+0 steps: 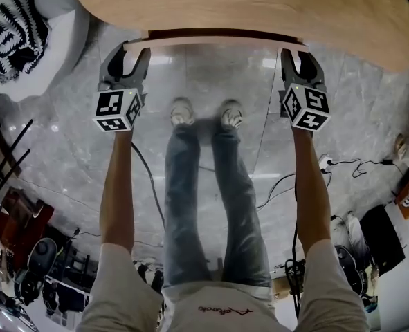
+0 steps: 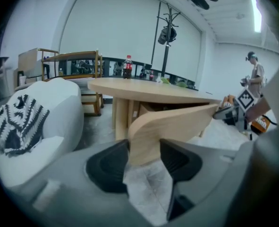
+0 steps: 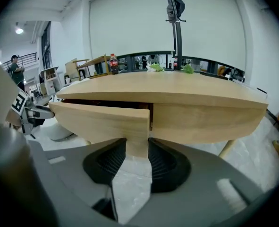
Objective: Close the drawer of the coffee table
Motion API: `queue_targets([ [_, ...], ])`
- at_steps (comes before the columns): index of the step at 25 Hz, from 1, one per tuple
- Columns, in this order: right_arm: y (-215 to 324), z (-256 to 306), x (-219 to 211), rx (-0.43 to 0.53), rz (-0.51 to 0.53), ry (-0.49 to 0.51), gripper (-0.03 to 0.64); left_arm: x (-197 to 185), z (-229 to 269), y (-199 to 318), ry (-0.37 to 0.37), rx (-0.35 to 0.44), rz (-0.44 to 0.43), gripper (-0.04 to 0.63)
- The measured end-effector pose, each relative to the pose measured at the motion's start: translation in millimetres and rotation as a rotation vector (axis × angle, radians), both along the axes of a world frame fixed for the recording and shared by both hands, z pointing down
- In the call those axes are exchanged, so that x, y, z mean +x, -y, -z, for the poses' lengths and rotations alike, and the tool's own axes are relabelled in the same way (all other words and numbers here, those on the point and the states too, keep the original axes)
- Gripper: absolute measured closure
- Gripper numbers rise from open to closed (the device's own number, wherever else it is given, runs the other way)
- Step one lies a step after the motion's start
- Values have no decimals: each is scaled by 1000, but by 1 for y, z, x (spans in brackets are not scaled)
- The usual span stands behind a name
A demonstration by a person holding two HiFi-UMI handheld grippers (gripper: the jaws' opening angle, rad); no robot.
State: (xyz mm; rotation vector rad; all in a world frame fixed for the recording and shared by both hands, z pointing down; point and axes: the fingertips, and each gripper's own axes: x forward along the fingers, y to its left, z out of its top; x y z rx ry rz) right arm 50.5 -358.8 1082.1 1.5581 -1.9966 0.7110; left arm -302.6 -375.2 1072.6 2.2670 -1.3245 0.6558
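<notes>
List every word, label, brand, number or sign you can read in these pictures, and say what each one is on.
No text reads with certainty.
Red script on the person's shirt: upside down and blurred, unreadable.
Red label on the bottle on the table: too small to read.
Cubes on the left tool and right tool: black-and-white square marker patterns only, no words or numbers.

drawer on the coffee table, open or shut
Open: the drawer front juts out from the coffee table, with a dark gap behind it.
</notes>
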Motion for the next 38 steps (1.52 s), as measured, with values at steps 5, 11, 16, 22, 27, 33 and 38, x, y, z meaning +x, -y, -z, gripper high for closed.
queue_targets([
  [5,26,-1,1,15,-62,5,465,1,-1,27,-3,14,17,391],
  [11,46,-3,0,19,-139,21,466,0,-3,51,-2,22,26,391],
  [16,49,-1,1,29,-198,42,468,1,-2,57,-2,20,23,391],
  [22,41,1,-1,32,-159,31,483,-4,0,52,8,23,30,395],
  [27,23,12,-12,37,-72,-4,534,-6,12,32,14,22,25,486],
  [33,5,45,-25,59,-11,-19,612,2,41,-1,1,21,7,592],
  [38,-12,90,-32,86,25,-21,612,7,77,-29,-12,15,11,594],
])
